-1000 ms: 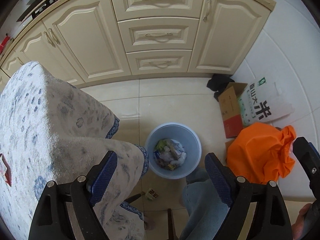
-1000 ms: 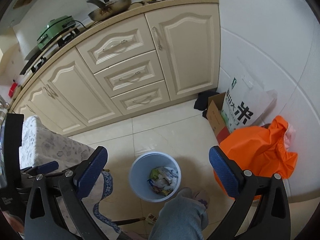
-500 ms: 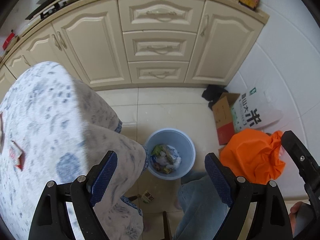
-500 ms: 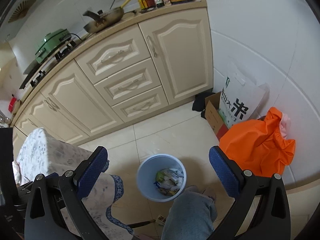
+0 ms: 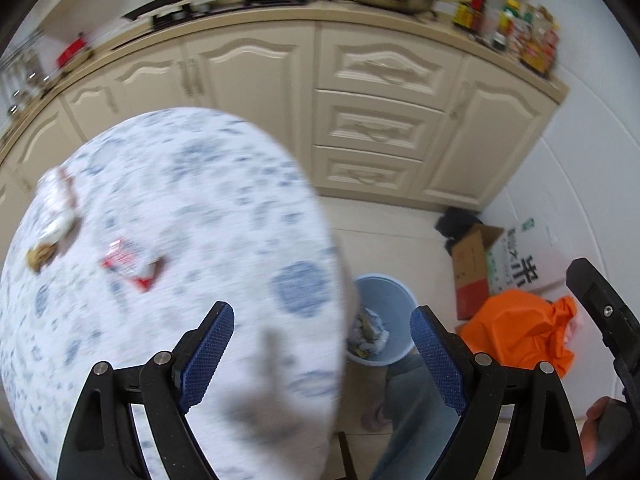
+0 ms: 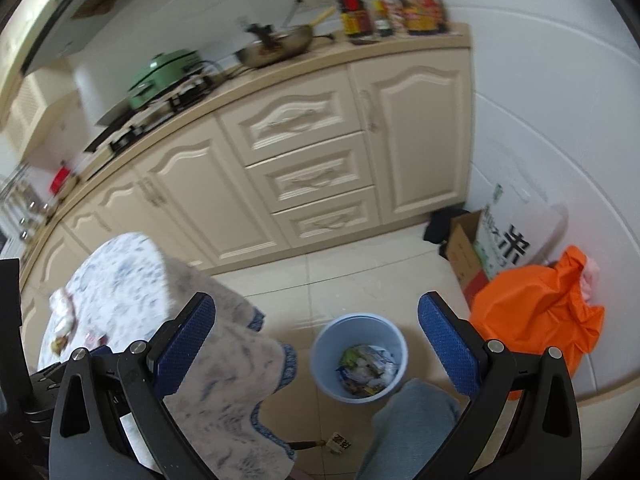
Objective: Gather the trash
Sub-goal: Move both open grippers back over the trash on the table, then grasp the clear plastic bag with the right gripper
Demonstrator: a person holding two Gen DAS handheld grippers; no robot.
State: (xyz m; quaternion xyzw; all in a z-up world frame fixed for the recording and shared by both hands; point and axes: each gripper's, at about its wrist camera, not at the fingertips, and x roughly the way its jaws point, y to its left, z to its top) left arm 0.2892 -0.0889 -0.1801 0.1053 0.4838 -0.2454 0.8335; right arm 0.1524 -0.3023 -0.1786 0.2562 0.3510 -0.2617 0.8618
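A light blue bin (image 6: 359,356) (image 5: 382,320) stands on the floor with wrappers in it. On the blue-patterned tablecloth (image 5: 168,220) lie a red and white wrapper (image 5: 130,262), a white wrapper (image 5: 58,204) and a brown scrap (image 5: 40,256); they show small at the table's left (image 6: 64,320) in the right wrist view. My left gripper (image 5: 320,316) is open above the table's near right edge, nothing between its fingers. My right gripper (image 6: 316,316) is open above the floor and bin, empty. A small carton (image 6: 338,442) lies on the floor by the table leg.
Cream cabinets (image 6: 304,168) with a stove, a pan and bottles on the counter line the back. An orange bag (image 6: 536,312), a cardboard box (image 6: 460,252) and a white rice sack (image 6: 512,236) sit at the right wall. A person's jeans-clad leg (image 6: 412,424) is beside the bin.
Both grippers have risen and swung left. The tabletop with its wrappers has come into the left wrist view, and the bin has slid right and partly behind the table's edge. Both grippers stay open.
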